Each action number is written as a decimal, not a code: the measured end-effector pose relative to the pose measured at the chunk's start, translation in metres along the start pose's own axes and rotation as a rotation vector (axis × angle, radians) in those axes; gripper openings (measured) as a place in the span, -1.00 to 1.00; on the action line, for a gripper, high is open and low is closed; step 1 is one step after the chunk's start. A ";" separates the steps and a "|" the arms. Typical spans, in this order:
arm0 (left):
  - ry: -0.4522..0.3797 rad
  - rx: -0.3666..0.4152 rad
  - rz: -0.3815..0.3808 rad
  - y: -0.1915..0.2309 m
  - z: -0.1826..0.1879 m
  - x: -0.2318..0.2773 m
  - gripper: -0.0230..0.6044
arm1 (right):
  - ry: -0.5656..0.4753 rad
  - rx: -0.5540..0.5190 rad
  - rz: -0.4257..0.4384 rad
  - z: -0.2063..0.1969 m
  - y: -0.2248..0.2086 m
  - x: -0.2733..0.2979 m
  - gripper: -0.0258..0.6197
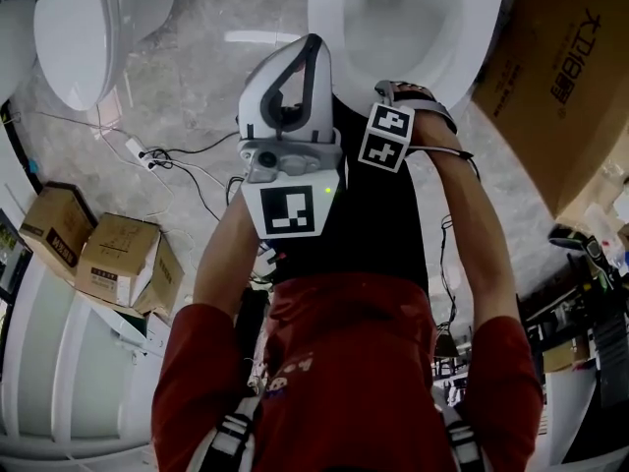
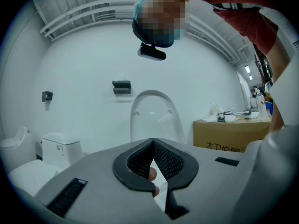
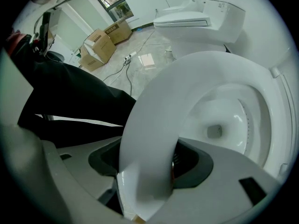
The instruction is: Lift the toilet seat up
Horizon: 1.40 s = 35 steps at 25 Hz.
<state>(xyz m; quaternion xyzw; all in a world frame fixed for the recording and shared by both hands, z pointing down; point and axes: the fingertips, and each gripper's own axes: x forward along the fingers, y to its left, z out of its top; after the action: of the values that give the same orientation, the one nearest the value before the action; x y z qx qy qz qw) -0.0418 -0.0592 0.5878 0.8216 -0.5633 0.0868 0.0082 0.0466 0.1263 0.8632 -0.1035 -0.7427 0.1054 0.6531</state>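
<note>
The white toilet (image 1: 432, 37) stands at the top of the head view, its bowl open. My right gripper (image 1: 405, 101) reaches its front rim. In the right gripper view the jaws of that gripper (image 3: 145, 164) stand on either side of the white toilet seat (image 3: 154, 120) and are shut on its front edge, with the bowl (image 3: 219, 125) behind. My left gripper (image 1: 287, 106) is held up in front of the person, away from the toilet. Its black pads (image 2: 140, 164) meet at the tip with nothing between them. The upright lid (image 2: 155, 115) shows beyond.
A second toilet (image 1: 84, 18) stands at the upper left. A big cardboard box (image 1: 555, 77) sits right of the toilet, smaller boxes (image 1: 118, 259) at the left. Cables and a power strip (image 1: 147, 155) lie on the floor.
</note>
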 end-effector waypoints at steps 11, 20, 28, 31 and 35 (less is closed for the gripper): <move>-0.025 -0.005 0.029 0.005 0.034 -0.008 -0.90 | -0.008 0.009 -0.025 0.004 0.004 -0.039 -0.08; -0.053 0.003 0.050 0.010 0.070 -0.017 -0.90 | -0.012 0.014 -0.077 0.005 -0.001 -0.078 -0.08; -0.056 0.005 0.060 0.012 0.095 -0.034 -0.90 | -0.012 0.012 -0.140 0.008 -0.004 -0.109 -0.08; -0.061 0.009 0.063 0.013 0.105 -0.038 -0.90 | -0.023 0.015 -0.162 0.010 -0.007 -0.119 -0.08; -0.066 0.009 0.063 0.011 0.116 -0.043 -0.90 | -0.039 0.018 -0.183 0.012 -0.012 -0.136 -0.09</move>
<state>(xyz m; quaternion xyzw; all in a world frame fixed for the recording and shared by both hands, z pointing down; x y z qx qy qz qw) -0.0518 -0.0369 0.4658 0.8058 -0.5886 0.0623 -0.0167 0.0520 0.0747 0.7363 -0.0273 -0.7608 0.0543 0.6462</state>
